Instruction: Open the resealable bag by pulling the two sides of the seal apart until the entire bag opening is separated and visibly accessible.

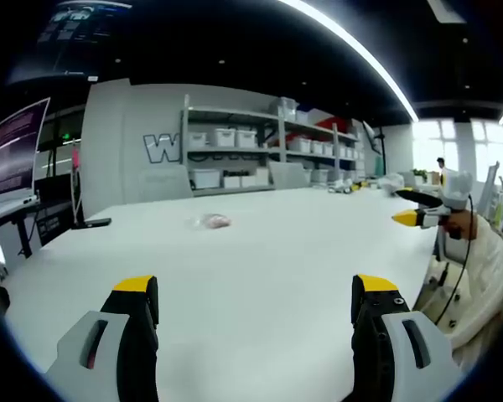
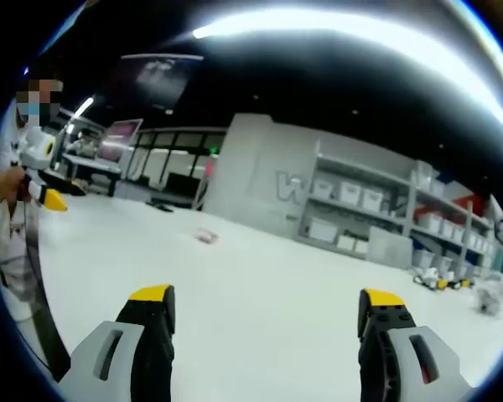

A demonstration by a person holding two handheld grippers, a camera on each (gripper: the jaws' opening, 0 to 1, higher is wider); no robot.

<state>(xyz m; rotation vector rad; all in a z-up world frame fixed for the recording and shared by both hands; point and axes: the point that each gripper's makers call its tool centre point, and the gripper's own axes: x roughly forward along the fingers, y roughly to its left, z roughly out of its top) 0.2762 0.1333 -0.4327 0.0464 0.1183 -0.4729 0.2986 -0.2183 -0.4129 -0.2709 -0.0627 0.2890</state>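
Left claw point(image 1: 256, 293) spread wide, right claw point(image 2: 267, 306) likewise, bag point(image 1: 215, 221) well apart on table point(image 1: 260, 243)

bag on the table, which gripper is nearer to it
Left, probably. The left gripper sits well back from the bag; the right gripper is back too, where the bag looks smaller.

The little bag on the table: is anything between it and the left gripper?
No. In the left gripper view, bare white table separates the left gripper from the bag.

Resealable bag point(image 1: 214, 221): small, far off on the desk point(image 1: 260, 268); seal and contents too small to tell. Left tongs point(image 1: 256, 289), right tongs point(image 2: 267, 299): bodies cut off by bottom edge.
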